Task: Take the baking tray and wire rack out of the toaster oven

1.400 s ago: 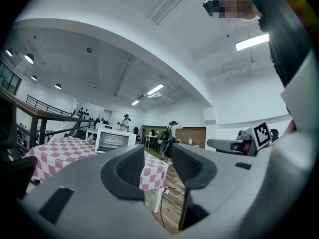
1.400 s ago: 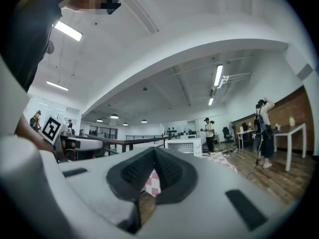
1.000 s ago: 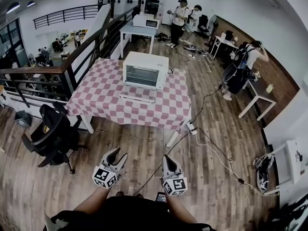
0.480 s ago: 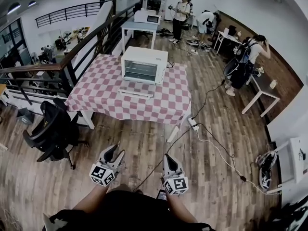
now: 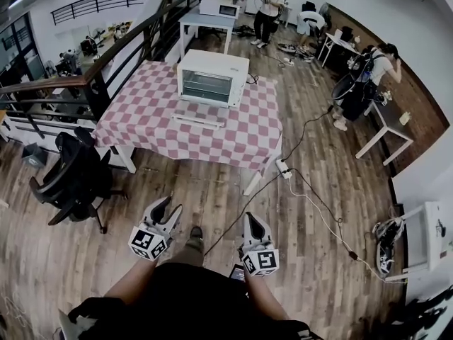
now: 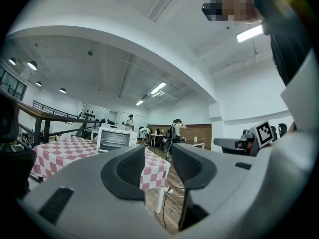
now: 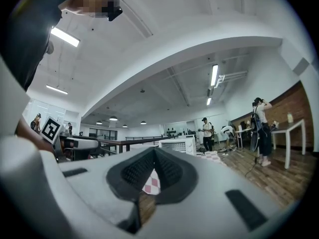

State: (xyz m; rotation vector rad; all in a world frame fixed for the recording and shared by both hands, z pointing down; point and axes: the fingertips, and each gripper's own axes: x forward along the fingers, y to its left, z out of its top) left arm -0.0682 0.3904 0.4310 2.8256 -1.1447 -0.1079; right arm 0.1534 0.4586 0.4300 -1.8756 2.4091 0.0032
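The white toaster oven [image 5: 212,78] is sitting on the table [image 5: 141,129] with the red-and-white checked cloth, and its door [image 5: 200,119] is lying folded down in front of it. Thin horizontal bars are showing in its lit opening, which looks like the wire rack [image 5: 207,87]. The view is too small to make out a baking tray inside.

The person is standing on the wooden floor [image 5: 212,204], well apart from the near table edge, and is holding both grippers low in front of the body, pointing towards the oven. The left gripper [image 5: 168,204] is holding its jaws spread with nothing between them. The right gripper [image 5: 253,218] is keeping its jaw tips pressed together on nothing. The oven is lying far ahead of both.
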